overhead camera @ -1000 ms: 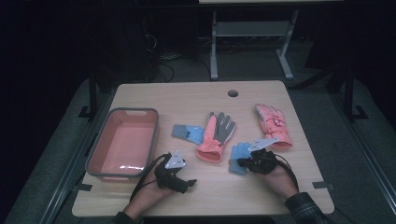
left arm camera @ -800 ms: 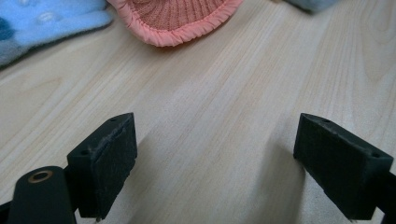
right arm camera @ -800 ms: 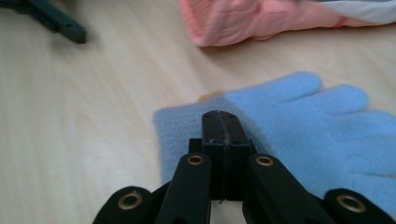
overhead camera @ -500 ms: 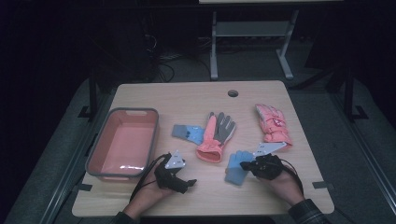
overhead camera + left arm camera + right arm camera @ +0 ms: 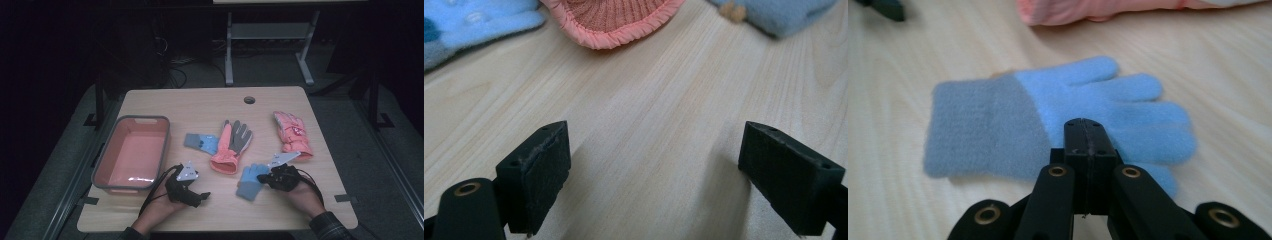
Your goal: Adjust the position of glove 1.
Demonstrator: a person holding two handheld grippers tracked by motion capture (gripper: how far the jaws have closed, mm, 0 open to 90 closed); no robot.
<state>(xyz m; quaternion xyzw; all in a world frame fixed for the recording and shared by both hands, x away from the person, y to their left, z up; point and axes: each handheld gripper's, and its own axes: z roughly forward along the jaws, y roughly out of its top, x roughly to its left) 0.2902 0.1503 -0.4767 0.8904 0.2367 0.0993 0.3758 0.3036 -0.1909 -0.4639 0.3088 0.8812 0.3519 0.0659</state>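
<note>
A light-blue glove with a grey cuff [image 5: 248, 181] [image 5: 1013, 115] lies flat on the wooden table near the front. My right gripper [image 5: 261, 177] [image 5: 1088, 135] sits over the glove's finger side, its jaws pressed together with nothing visible between them. My left gripper [image 5: 202, 196] [image 5: 654, 165] rests low over bare wood to the left, jaws wide open and empty. It faces the cuff of a coral and grey glove [image 5: 231, 147] [image 5: 616, 22]. A second blue glove [image 5: 201, 142] [image 5: 469, 25] lies just left of the coral one.
A pink padded glove [image 5: 291, 134] lies at the right of the table. An empty pink tub with a grey rim [image 5: 144, 119] stands at the left. A cable hole [image 5: 249, 99] sits near the far edge. Dark floor and a rack's legs lie beyond.
The blue glove by my right gripper now lies slightly nearer the front edge and to the left. My right hand shifted a little. The left gripper stayed put.
</note>
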